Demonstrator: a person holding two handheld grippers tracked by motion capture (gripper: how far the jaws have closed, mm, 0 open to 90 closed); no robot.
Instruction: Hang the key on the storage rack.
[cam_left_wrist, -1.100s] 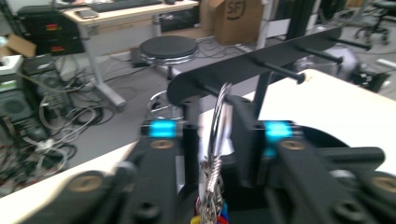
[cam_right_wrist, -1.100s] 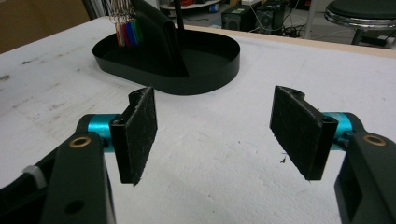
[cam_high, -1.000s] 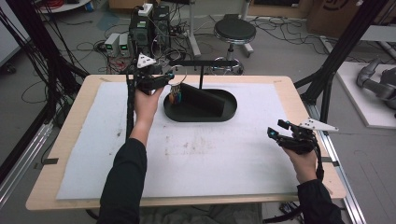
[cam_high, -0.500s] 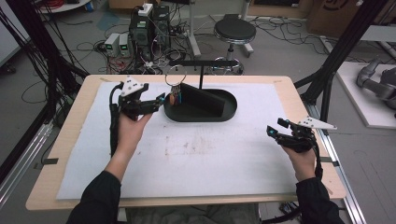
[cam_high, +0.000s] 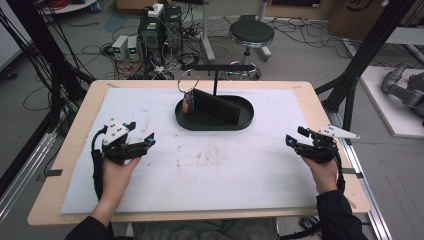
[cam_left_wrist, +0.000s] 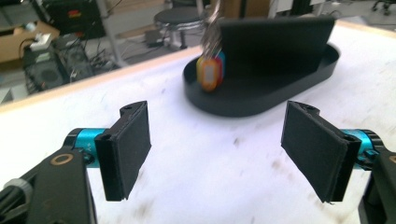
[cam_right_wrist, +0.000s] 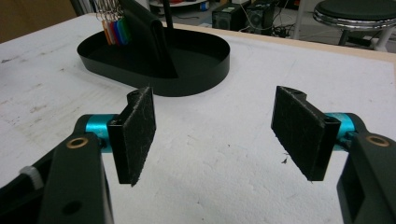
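Observation:
A black oval tray (cam_high: 216, 128) sits at the far middle of the white mat, with a black upright panel and a T-shaped stand (cam_high: 215, 68) in it. A key ring with coloured tags (cam_high: 188, 103) hangs from the stand's left end. My left gripper (cam_high: 148, 142) is open and empty over the mat, well to the near left of the tray. In the left gripper view its jaws (cam_left_wrist: 224, 142) frame the tags (cam_left_wrist: 211, 73) and tray (cam_left_wrist: 261, 95) ahead. My right gripper (cam_high: 295, 136) is open and empty at the right side; its own view (cam_right_wrist: 217, 135) shows the tray (cam_right_wrist: 198, 79) and tags (cam_right_wrist: 115, 29) farther off.
The white mat (cam_high: 215, 170) covers most of the wooden table (cam_high: 70, 150). Black frame posts stand at the table's left and right sides. A stool (cam_high: 251, 34), electronics and cables lie on the floor beyond the far edge.
My left gripper has drawn back from the left end of the tray to the near left of the mat. The key ring stays hanging on the stand. The right gripper has hardly moved.

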